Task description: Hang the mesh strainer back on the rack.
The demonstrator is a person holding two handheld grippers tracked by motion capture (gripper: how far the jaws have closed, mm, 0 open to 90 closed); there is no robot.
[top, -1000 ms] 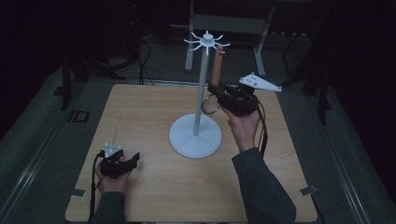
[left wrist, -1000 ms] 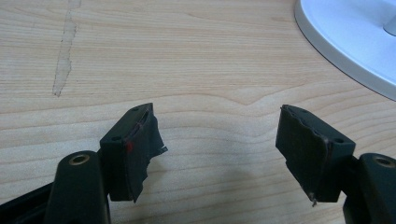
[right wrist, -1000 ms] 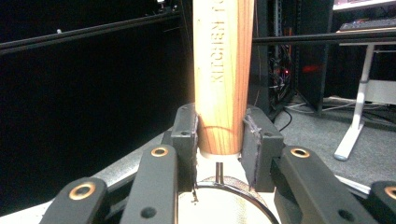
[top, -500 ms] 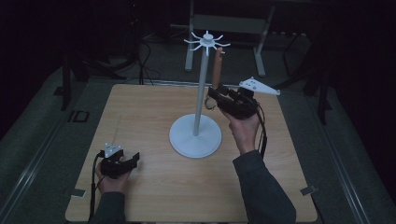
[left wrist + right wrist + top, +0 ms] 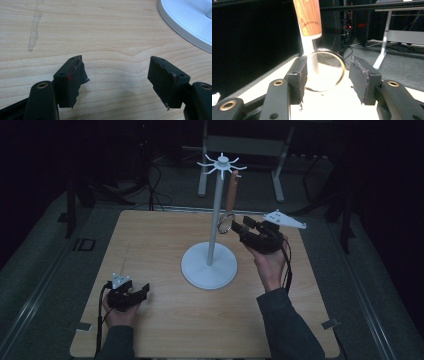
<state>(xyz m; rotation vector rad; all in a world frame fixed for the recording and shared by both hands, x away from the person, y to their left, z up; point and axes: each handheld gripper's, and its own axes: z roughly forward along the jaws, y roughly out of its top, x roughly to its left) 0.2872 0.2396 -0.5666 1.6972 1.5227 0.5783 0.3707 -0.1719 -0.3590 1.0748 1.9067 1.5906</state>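
A white stand [image 5: 209, 266] with a round base and a ring of hooks on top rises from the middle of the wooden table [image 5: 165, 235]. From one hook hangs a small strainer [image 5: 226, 224] by its wooden handle [image 5: 232, 191]. My right gripper [image 5: 242, 226] is open just right of the strainer's ring. In the right gripper view the ring [image 5: 341, 68] sits a little beyond the right gripper [image 5: 327, 68], and no pad touches it. My left gripper [image 5: 141, 292] rests open on the table at the front left. The left gripper [image 5: 116, 73] holds nothing, with the stand's base [image 5: 185, 22] off to its upper right.
A metal table frame [image 5: 240, 145] and cables [image 5: 150, 185] stand on the dark floor behind the table. Grey tape tabs [image 5: 328, 324] mark the table's front corners. Bare wood lies between the left gripper and the stand's base.
My right gripper has drawn back slightly to the right, away from the pole. The strainer hangs where it was. The left gripper has not moved.
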